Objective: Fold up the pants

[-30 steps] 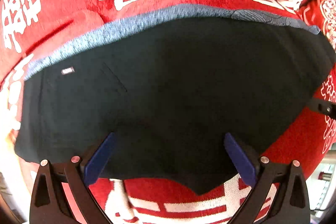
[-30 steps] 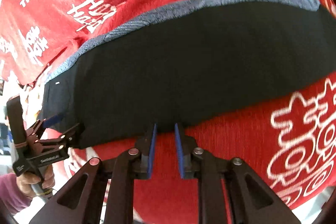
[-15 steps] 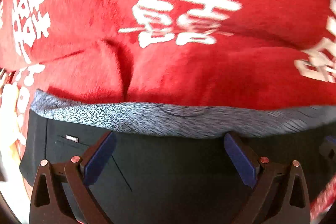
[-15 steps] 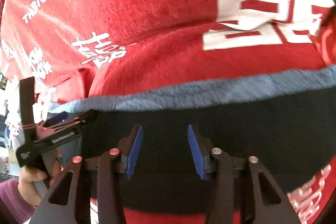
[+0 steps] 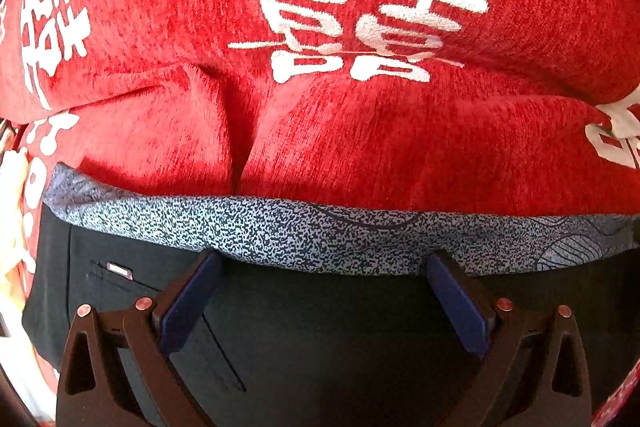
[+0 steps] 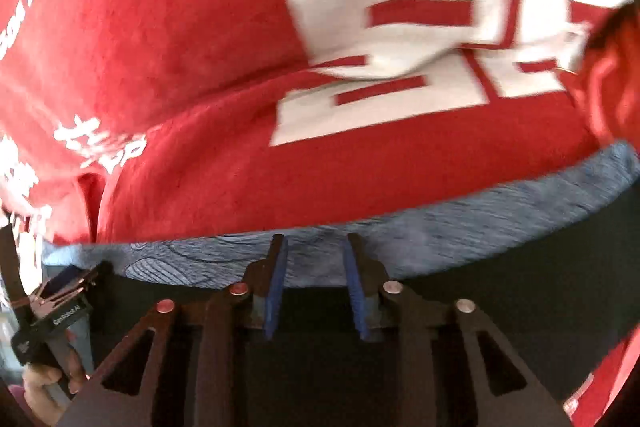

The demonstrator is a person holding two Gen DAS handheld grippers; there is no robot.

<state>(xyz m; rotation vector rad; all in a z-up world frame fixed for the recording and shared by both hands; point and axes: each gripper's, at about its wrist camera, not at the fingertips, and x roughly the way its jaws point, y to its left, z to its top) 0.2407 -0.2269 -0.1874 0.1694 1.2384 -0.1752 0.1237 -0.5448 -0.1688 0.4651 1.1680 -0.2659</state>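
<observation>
The black pants (image 5: 320, 339) lie flat on the red cloth, with a speckled grey waistband (image 5: 304, 235) along their far edge. My left gripper (image 5: 320, 259) is open wide over the black fabric, its tips at the waistband's near edge. In the right wrist view the pants (image 6: 520, 307) fill the bottom, and the waistband (image 6: 480, 215) runs across. My right gripper (image 6: 314, 247) is open, its tips over the waistband. The left gripper also shows in the right wrist view (image 6: 76, 283) at the pants' left end.
A red cloth with white characters (image 5: 360, 7) covers the surface beyond the waistband and has a deep crease (image 5: 236, 131). It also shows in the right wrist view (image 6: 200, 67). A hand (image 6: 44, 387) holds the left gripper at the lower left.
Both grippers moved forward over the pants, from the near hem to the waistband. My right gripper opened from nearly shut. The left gripper stayed wide open.
</observation>
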